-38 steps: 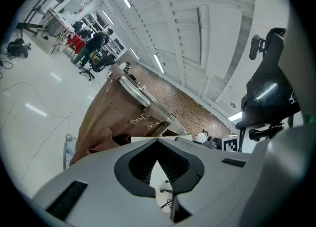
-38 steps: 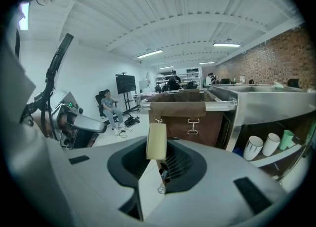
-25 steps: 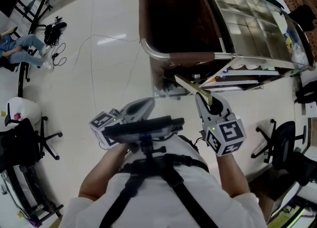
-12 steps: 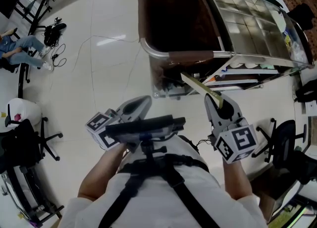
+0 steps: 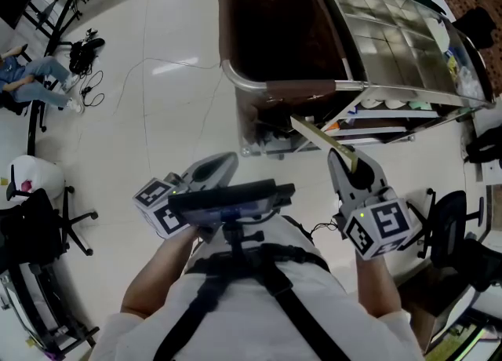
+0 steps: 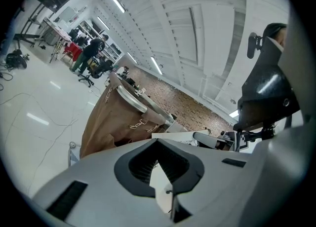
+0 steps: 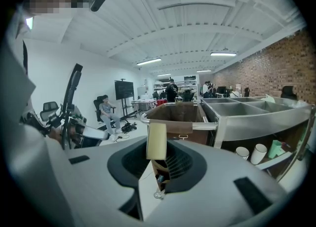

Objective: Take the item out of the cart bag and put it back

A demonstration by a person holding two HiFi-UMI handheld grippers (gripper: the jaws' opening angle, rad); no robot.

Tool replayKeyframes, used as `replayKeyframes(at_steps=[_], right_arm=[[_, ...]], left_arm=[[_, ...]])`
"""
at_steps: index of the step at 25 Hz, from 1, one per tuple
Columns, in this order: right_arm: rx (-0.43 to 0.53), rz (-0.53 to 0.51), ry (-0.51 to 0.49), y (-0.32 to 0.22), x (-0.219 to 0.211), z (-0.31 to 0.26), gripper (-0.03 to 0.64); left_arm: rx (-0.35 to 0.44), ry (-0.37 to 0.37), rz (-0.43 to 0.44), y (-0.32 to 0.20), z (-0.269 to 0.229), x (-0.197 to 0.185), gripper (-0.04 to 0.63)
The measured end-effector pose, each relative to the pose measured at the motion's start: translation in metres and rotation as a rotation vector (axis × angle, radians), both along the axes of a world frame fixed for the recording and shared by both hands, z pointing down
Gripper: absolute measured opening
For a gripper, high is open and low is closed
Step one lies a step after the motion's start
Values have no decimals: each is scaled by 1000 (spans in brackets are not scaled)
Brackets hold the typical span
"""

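Item out: right tool (image 5: 343, 161) grips the item (image 5: 314, 135) near the bag (image 5: 289, 89). Left tool (image 5: 224, 166) closed, empty. Next: lower it in.

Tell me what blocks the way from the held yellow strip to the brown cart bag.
Nothing visible does. The right gripper holds the pale yellow strip just short of the cart bag, whose mouth is open. The strip only has to clear the bag's near metal rim.

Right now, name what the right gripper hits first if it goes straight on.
Likely the brown bag on the cart, beyond the flat strip in its jaws; depth is unclear.
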State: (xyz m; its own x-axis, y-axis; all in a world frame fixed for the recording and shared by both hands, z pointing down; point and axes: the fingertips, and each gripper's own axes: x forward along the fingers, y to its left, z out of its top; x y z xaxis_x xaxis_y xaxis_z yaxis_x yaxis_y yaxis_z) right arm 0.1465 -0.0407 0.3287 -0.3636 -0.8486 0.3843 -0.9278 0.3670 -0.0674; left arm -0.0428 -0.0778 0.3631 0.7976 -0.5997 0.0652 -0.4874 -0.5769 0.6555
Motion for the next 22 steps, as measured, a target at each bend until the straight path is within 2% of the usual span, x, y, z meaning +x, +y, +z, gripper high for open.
replayKeyframes(at_steps=[22], right_arm=[[-20, -30, 5, -6, -7, 7, 75]], left_arm=[[-10, 12, -1, 5, 2, 1, 0]])
